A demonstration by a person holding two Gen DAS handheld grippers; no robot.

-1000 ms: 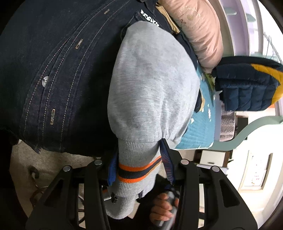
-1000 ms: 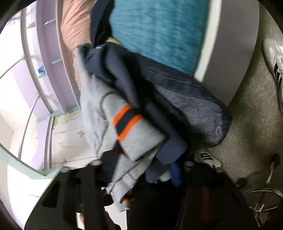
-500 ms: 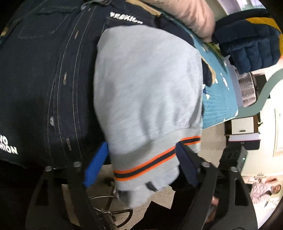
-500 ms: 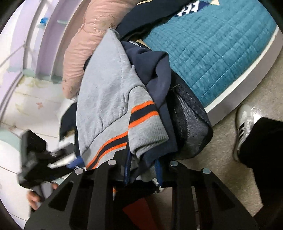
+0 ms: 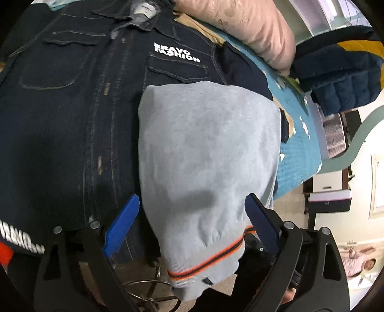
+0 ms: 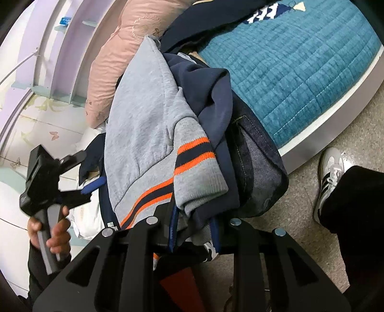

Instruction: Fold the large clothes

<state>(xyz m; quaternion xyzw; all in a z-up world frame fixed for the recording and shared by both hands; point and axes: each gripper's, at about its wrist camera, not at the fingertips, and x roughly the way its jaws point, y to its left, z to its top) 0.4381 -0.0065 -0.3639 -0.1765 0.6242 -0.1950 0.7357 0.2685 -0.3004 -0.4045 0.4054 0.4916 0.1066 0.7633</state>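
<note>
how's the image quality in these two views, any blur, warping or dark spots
Left wrist: strong fisheye bending, black corners, grey sleeve slightly soft, denim jacket dim and shadowed toward the left. Right wrist: sharper, evenly lit, teal bedspread stitching crisp, same curved edges; right gripper dark, its detail lost.

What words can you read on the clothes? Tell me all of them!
"BRAVO FASHION": white letters above the chest pocket of the dark denim jacket.
White letters at the jacket's lower left edge: cut off and blurred, not readable.
Neck label inside the collar: too small to read.
Small white print on a navy strip beside the grey sweatshirt, right wrist view: too blurred to read.
</note>
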